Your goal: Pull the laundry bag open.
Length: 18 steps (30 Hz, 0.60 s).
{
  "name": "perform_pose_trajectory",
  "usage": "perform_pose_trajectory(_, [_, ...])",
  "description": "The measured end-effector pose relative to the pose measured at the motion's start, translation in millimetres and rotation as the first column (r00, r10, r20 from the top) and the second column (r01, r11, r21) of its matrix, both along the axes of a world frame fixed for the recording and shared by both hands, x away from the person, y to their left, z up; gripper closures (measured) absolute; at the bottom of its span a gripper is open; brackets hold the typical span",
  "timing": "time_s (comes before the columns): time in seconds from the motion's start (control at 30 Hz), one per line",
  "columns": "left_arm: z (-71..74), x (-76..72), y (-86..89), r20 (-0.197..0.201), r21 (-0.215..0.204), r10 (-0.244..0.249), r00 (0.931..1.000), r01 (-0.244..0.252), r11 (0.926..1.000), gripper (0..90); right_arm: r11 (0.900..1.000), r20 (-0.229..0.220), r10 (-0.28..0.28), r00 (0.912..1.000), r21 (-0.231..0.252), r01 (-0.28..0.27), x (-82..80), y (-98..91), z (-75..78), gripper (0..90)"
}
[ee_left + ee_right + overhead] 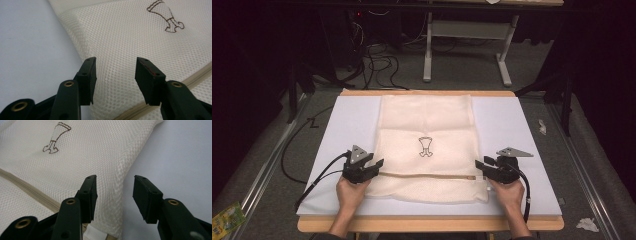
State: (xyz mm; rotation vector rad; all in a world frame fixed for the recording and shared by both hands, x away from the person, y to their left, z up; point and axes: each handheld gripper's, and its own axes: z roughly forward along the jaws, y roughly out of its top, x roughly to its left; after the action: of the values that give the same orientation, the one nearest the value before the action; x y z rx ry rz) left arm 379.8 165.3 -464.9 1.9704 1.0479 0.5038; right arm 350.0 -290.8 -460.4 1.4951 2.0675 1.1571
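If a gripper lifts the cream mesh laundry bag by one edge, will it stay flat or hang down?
The cream mesh laundry bag is thin open-weave fabric lying flat and folded, so it would probably droop. It looks light. Its zipper band may stay slightly stiffer.

Both forearms are brought in from the near edge. The left gripper [371, 165] is held low in the left hand [351, 191], angled right, jaws parted, nothing pinched. The right gripper [480, 166] is held in the right hand [508, 192], angled left, jaws likewise parted and empty.
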Motion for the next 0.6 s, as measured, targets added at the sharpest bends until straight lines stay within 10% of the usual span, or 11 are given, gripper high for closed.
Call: perform_pose_trajectory(0.6, [0.2, -16.0, -51.9, 0.012, -0.019, -0.140, 0.9901, 0.140, 0.9900, 49.6, 0.9997, -0.053, -0.011, 0.9985, 0.023, 0.012, -8.4, -2.1, -12.7, 44.1])
